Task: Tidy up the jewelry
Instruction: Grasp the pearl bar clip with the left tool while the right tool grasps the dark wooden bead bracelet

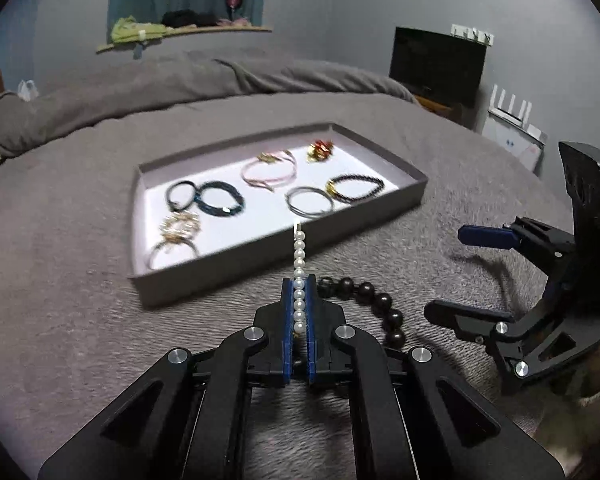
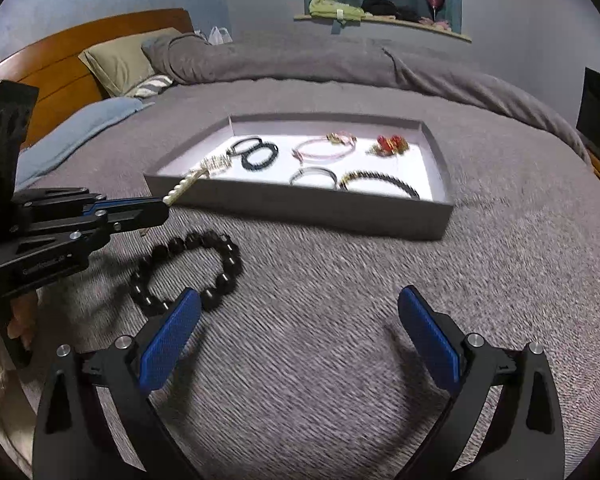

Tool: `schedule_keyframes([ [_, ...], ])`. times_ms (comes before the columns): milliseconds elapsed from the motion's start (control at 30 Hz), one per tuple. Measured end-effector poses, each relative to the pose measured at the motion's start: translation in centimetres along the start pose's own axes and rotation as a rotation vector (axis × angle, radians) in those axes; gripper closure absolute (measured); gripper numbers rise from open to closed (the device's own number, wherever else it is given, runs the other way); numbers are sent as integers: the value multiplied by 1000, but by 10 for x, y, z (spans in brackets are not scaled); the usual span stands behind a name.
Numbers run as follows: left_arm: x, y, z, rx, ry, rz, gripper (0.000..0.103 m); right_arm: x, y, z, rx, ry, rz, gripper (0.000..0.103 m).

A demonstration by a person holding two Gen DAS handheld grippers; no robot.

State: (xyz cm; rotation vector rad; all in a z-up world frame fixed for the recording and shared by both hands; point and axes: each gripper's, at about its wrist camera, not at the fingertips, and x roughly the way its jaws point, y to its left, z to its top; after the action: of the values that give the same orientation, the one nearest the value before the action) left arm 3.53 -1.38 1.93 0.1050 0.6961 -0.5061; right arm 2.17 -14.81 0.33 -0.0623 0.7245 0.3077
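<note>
left gripper [image 1: 299, 292]: blue ribbed pads clamped on pearl bracelet [image 1: 299, 264], its lower end hidden between them | right gripper [image 2: 300, 332]: fingers wide apart, nothing between | dark round-bead bracelet [image 2: 188, 268]: on fuzzy grey blanket [image 2: 340, 320], near grey cardboard tray [image 2: 300, 208] | embossed writing on left gripper unreadable
</note>
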Motion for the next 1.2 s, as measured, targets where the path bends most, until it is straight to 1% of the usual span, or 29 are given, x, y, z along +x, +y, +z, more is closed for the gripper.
schedule_keyframes([
  [33, -3, 3, 0, -4, -4, 8, 96, 1, 4, 3, 2, -6, 6, 18],
  [67, -5, 7, 0, -14, -6, 8, 96, 2, 6, 5, 3, -4, 8, 23],
  [100, -6, 9, -1, -22, -6, 6, 96, 4, 9, 6, 0, 2, 12, 25],
  [133, -7, 11, -2, -26, -6, 7, 96, 8, 14, 8, -9, 16, 16, 30],
  [167, -7, 12, -3, -24, -3, 11, 96, 11, 17, 8, -17, 26, 15, 37],
  [267, -8, 13, -5, -15, -2, 23, 96, 20, 28, 10, -39, 55, 14, 49],
  [333, -9, 14, -4, -19, -5, 19, 96, 25, 33, 12, -47, 63, 6, 51],
  [433, -9, 16, -5, -19, -9, 19, 96, 31, 35, 14, -39, 75, -2, 51],
  [533, -9, 18, -6, -19, -7, 23, 96, 39, 35, 17, -15, 96, 9, 58],
  [700, -12, 23, -5, -28, -16, 20, 96, 44, 34, 21, 4, 107, 23, 58],
  [767, -12, 24, -5, -29, -15, 19, 96, 43, 34, 23, 12, 110, 38, 60],
  [933, -12, 24, -5, -29, -14, 19, 96, 43, 36, 28, 5, 106, 37, 65],
  [1100, -10, 27, -6, -30, -9, 17, 96, 46, 35, 22, -13, 134, 25, 67],
  [1200, -8, 28, -6, -28, -6, 15, 96, 49, 32, 18, 11, 146, 42, 67],
])
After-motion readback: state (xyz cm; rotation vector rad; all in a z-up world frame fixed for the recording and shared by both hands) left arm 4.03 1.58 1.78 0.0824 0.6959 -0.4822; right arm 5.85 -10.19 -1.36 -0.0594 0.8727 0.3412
